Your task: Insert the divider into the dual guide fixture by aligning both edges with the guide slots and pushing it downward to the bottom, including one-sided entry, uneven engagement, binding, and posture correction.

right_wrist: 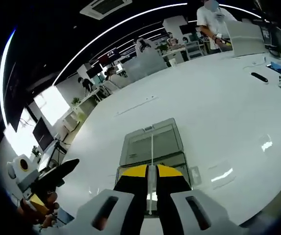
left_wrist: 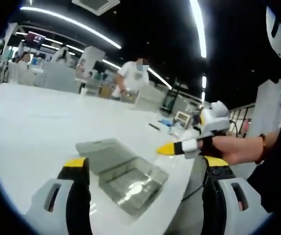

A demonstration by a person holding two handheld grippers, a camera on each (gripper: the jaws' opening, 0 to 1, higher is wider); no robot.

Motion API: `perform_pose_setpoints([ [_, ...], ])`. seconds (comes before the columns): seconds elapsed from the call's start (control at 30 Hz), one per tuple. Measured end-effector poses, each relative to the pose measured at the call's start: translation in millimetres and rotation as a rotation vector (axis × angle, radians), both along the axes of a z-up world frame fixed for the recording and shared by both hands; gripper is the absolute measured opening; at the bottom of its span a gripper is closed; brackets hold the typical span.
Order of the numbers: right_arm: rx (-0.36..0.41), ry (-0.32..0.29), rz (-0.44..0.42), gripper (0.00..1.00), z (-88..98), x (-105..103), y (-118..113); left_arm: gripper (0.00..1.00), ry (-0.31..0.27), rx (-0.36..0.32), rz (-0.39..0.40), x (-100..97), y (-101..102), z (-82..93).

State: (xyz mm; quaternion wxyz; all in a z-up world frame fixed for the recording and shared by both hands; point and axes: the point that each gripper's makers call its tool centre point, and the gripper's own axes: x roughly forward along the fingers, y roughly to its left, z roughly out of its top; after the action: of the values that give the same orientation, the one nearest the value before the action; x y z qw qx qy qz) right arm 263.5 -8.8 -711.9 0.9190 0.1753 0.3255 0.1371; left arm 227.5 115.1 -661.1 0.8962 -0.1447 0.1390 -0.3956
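Observation:
The clear guide fixture [left_wrist: 130, 181] lies on the white table [left_wrist: 37, 127], between and just beyond my left gripper's [left_wrist: 146, 164] wide-open, empty jaws. A hand brings my right gripper [left_wrist: 172, 148] in from the right, its yellow tip above the fixture's right edge. In the right gripper view, my right gripper [right_wrist: 151, 171] is shut on the thin clear divider [right_wrist: 151, 147]. The divider is seen edge-on as a pale line and hangs over the middle of the fixture [right_wrist: 152, 142]. My left gripper [right_wrist: 52, 178] shows at the lower left, off the table edge.
A person in a white shirt [left_wrist: 133, 78] stands at the table's far end beside a grey box [right_wrist: 248, 34]. A black pen [right_wrist: 259, 77] and small items [left_wrist: 177, 125] lie farther along the table. The table edge [left_wrist: 189, 181] runs close to the fixture.

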Motion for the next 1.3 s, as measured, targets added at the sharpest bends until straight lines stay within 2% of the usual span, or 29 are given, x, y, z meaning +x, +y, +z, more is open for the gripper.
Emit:
perform_pose_setpoints([
  [0.37,-0.052,0.016,0.02,0.0,-12.6,1.9,0.3,0.99,0.015,0.017,0.009,0.9,7.1,-10.0],
  [0.83,-0.114,0.011,0.043,0.0,-23.8,4.3,-0.2,0.97,0.025,0.015,0.017,2.0,8.8,-10.7],
  [1.3,-0.124,0.015,0.06,0.0,-35.7,3.2,0.4,0.96,0.041,0.004,0.034,2.9,11.9,-12.3],
])
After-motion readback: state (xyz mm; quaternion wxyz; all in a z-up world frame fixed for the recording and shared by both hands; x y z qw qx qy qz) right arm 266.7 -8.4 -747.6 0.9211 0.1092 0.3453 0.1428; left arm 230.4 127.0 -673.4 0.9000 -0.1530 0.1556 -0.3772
